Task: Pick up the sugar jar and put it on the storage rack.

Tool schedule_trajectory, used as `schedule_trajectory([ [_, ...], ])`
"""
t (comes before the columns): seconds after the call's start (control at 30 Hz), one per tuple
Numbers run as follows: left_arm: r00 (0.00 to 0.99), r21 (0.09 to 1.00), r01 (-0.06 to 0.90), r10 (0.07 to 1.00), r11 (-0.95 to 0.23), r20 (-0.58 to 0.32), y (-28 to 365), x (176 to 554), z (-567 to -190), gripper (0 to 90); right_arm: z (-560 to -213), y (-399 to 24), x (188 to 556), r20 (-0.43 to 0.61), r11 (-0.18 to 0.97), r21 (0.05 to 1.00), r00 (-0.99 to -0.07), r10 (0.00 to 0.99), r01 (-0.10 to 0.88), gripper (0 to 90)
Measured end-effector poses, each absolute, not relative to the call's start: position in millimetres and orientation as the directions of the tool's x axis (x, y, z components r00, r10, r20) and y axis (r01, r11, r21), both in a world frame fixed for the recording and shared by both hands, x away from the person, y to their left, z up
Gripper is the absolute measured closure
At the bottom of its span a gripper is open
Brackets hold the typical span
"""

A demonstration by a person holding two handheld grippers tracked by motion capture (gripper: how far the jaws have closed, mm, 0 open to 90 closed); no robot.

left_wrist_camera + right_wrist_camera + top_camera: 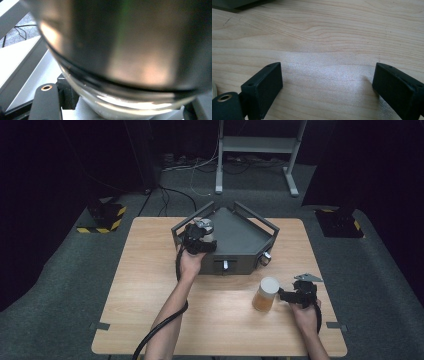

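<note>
My left gripper (201,239) is over the left part of a grey angular tray (240,237) at the back of the wooden table (150,290). It is shut on a glass jar (204,227) with a silvery metal lid. In the left gripper view the lid (125,45) looms very close, with the glass jar (120,100) below it and my left gripper (120,111) around it. A second jar (265,294), amber inside with a white lid, stands at the front right. Just right of it my right gripper (290,293) is open, and its view shows my right gripper (327,82) with bare wood between the jaws.
The tray has raised rails and two small knobs (225,265) on its front face. Behind the table stands a white metal frame (255,145) with cables on the floor. Yellow-and-black striped bases (102,217) sit on the grey carpet at both sides.
</note>
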State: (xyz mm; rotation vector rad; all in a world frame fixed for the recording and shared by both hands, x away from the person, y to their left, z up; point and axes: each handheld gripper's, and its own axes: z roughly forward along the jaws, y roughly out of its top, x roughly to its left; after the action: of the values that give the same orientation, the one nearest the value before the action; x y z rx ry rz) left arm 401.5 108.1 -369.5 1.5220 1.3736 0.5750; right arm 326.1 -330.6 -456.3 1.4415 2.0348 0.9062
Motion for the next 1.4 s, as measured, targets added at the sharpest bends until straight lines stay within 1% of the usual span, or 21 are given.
schedule_trajectory([
  [0.13, 0.253, 0.869, 0.483, 0.934, 0.105, -0.253, 109, 402, -369, 30.4, -456, -331, 326, -0.011, 0.225, 0.748, -0.327, 0.945, 0.624, 8.9],
  [0.17, 0.255, 0.868, 0.486, 0.933, 0.104, -0.255, 109, 403, -368, 28.0, -456, -331, 326, -0.010, 0.224, 0.748, -0.327, 0.945, 0.625, 8.9],
  [0.27, 0.255, 0.869, 0.485, 0.935, 0.096, -0.246, 109, 402, -368, 17.1, -456, -331, 326, -0.010, 0.225, 0.748, -0.328, 0.945, 0.624, 8.9],
  [0.3, 0.255, 0.870, 0.482, 0.935, 0.099, -0.248, 110, 401, -368, 17.1, -456, -331, 326, -0.010, 0.224, 0.748, -0.327, 0.945, 0.624, 8.9],
  [0.4, 0.259, 0.875, 0.473, 0.932, 0.104, -0.252, 112, 398, -369, 11.4, -456, -331, 326, -0.010, 0.225, 0.748, -0.328, 0.945, 0.624, 8.9],
  [0.53, 0.264, 0.879, 0.463, 0.929, 0.114, -0.259, 115, 394, -369, 7.4, -456, -331, 326, -0.009, 0.224, 0.748, -0.327, 0.945, 0.625, 9.0],
  [0.97, 0.269, 0.887, 0.442, 0.924, 0.133, -0.272, 128, 371, -371, 4.6, -456, -331, 326, -0.010, 0.225, 0.748, -0.328, 0.945, 0.624, 9.0],
  [1.4, 0.282, 0.900, 0.407, 0.915, 0.158, -0.288, 151, 333, -381, 4.3, -456, -331, 326, -0.009, 0.223, 0.748, -0.327, 0.945, 0.625, 9.0],
])
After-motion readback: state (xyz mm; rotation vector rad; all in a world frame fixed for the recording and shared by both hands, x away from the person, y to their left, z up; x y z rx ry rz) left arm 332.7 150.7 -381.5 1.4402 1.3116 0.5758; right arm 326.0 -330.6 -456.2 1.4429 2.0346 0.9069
